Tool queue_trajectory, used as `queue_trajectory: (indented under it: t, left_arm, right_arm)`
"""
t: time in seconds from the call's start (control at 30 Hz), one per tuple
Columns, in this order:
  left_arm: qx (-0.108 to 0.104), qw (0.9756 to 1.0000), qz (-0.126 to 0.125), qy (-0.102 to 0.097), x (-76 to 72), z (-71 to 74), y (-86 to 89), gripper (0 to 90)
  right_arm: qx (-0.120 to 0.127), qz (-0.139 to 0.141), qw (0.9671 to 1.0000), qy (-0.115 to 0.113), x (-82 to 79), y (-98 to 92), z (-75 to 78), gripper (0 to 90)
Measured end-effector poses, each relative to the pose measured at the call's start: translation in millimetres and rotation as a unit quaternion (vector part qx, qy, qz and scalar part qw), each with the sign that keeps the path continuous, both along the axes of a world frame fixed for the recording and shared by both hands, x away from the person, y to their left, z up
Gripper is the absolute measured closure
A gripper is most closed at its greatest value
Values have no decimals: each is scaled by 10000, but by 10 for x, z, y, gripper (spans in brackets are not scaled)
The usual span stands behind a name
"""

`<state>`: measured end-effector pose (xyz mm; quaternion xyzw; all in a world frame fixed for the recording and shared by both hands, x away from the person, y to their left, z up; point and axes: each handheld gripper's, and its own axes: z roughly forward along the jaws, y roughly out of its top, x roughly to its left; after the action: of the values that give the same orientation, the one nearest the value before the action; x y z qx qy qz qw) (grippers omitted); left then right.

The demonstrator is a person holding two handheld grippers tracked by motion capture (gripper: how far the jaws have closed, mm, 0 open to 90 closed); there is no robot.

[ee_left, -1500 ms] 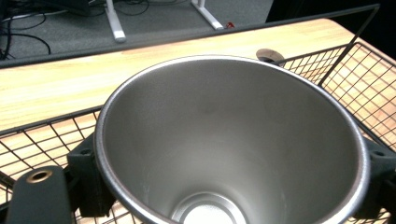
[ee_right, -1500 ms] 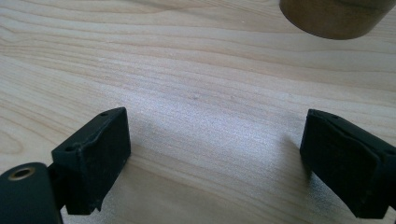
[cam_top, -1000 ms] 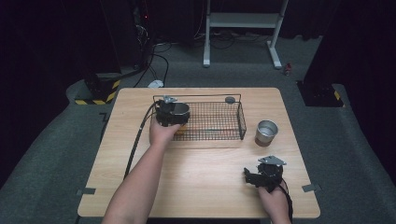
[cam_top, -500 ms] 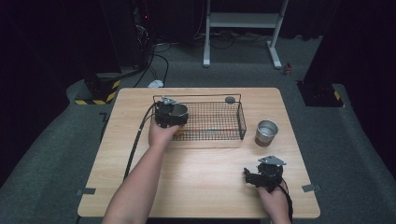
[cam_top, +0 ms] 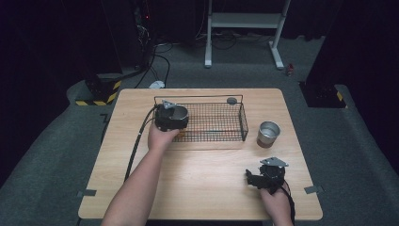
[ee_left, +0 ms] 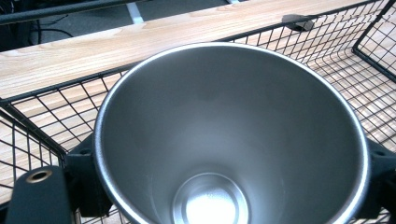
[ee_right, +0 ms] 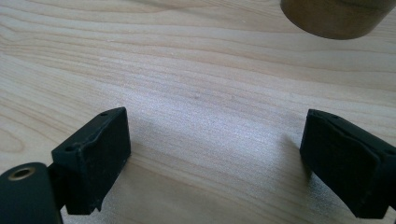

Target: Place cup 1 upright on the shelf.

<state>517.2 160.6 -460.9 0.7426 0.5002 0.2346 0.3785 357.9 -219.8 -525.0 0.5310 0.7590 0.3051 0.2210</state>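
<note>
My left gripper (cam_top: 170, 118) is shut on a steel cup (cam_top: 178, 113), held upright at the left end of a black wire basket (cam_top: 243, 120). In the left gripper view the cup's open mouth (ee_left: 229, 140) faces the camera, empty and shiny inside. Black jaws press on both its sides, and the basket's mesh (ee_left: 42, 116) lies below and around it. My right gripper (cam_top: 255, 178) rests low on the table at the front right. It is open (ee_right: 215, 163) with only bare wood between its jaws.
A second metal cup (cam_top: 268, 133) with a brownish outside stands on the table right of the basket; its base (ee_right: 336, 18) shows just ahead of the right jaws. A small dark disc (cam_top: 231, 100) lies behind the basket. The wooden table (cam_top: 202, 183) has open room in front.
The left gripper with the cup has shifted very slightly toward the near side of the basket. The right gripper has stayed put.
</note>
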Motion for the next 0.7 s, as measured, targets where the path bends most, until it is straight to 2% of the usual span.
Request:
queue_trajectory:
  t: [0.33, 0.7]
  left_arm:
    - [138, 9999, -16, -55, -38, -37, 29, 136]
    - [143, 9999, -21, -61, -41, -39, 27, 134]
  right_arm:
    - [-6, 12, 10000, -5, 0, -1, 0, 85]
    - [5, 11, 10000, -8, -2, 2, -1, 85]
